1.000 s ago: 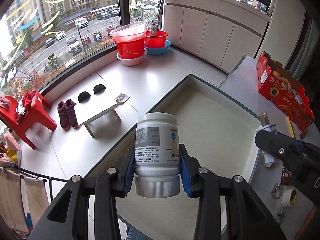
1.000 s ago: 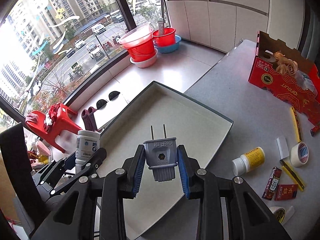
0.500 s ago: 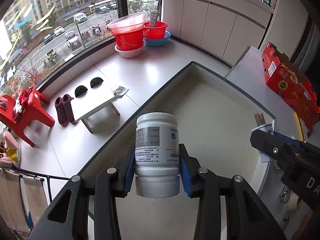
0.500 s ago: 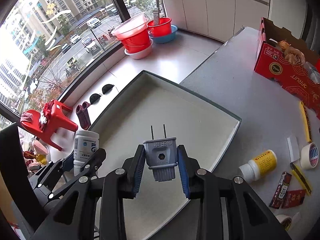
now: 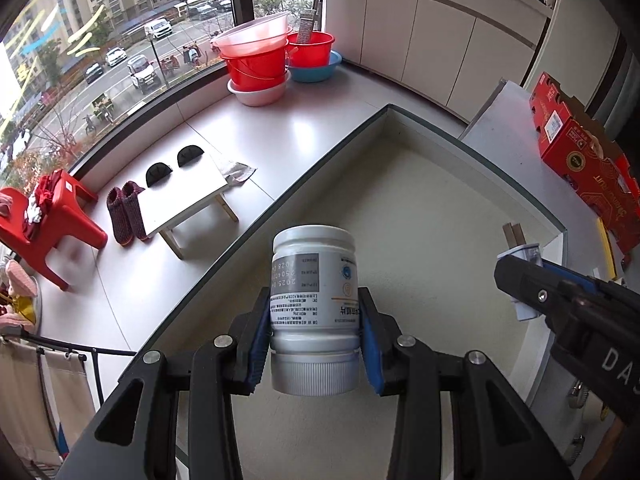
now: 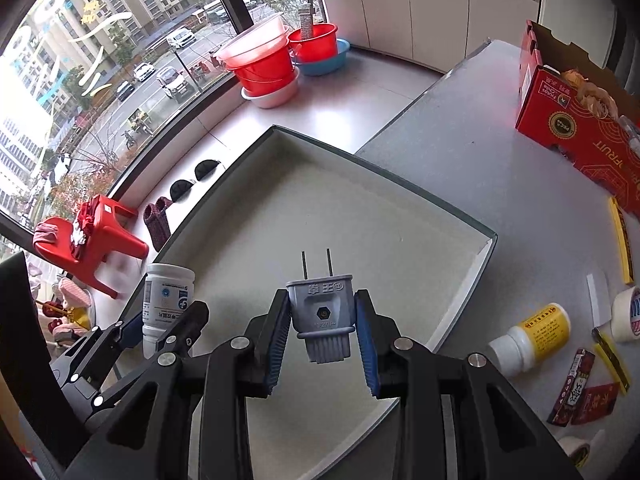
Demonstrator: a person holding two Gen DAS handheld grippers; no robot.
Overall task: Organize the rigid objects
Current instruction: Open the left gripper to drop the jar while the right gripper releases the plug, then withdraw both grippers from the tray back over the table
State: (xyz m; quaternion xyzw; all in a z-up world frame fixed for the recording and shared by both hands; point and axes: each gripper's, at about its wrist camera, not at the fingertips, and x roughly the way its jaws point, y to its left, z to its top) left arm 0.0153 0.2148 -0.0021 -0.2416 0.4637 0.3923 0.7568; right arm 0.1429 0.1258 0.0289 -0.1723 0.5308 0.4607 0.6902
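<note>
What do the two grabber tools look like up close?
Both are made of black bars joined with round silver bolts. Each of the fingers has a ribbed blue pad on its inner face. The left gripper and right gripper look the same. Seen from the left camera, the right one's side carries white letters, "DA", cut off at the edge. No cables, hands or sleeves show.

Both the left gripper (image 5: 314,344) and right gripper (image 6: 322,336) angle steeply downward, jaws clamped.
</note>
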